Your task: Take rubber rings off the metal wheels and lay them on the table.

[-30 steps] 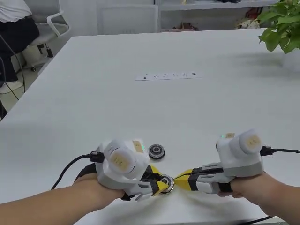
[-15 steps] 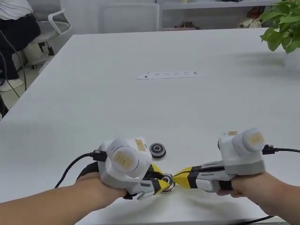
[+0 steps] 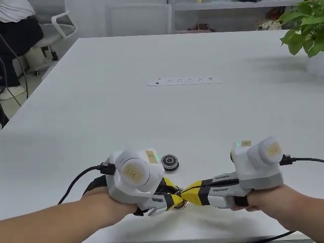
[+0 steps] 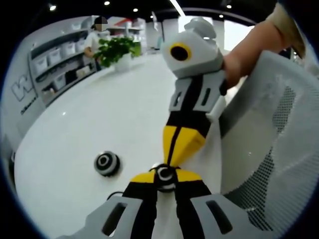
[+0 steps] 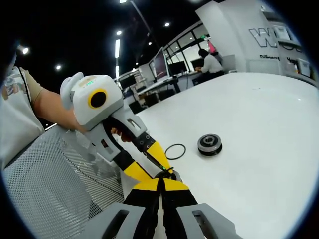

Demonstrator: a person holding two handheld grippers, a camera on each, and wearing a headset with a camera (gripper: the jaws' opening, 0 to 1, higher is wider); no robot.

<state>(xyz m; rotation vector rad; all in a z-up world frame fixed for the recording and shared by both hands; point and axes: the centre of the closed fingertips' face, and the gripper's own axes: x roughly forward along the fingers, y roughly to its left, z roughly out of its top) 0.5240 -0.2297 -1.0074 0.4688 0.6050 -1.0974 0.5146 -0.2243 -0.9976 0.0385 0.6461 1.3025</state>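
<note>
Head view, lower edge, reading left to right.

- Left gripper [image 3: 171, 201]: jaws closed narrow on a small metal wheel [image 4: 164, 176]. The wheel is held up off the white table [image 3: 152, 116], low centre of frame. In the left gripper view its hub face is turned towards that camera.
- Right gripper [image 3: 189, 194]: comes in from the right, nose to nose with the left. The two bodies make one line across the bottom of the frame. Its yellow jaws are pressed together, tips touching the wheel's far rim. Whether a lip of rubber is caught between them is too small to tell.
- Second wheel [image 3: 169, 162]: flat on the table just above the meeting point. Its dark ring looks to be in place.
- Right gripper view: one loose rubber ring [image 5: 175, 151] lies flat, centre frame, left of that second wheel.
- Background: power strip [image 3: 183, 81] mid-table, potted plant [image 3: 304, 28] upper right.

Judgement: one ring is done and the held wheel is in hand. The right tips sit on the side of the rim away from the left gripper. The ring would therefore peel rightward along the right gripper's own axis while the left braces. Slip risk if the bite is only on metal.
</note>
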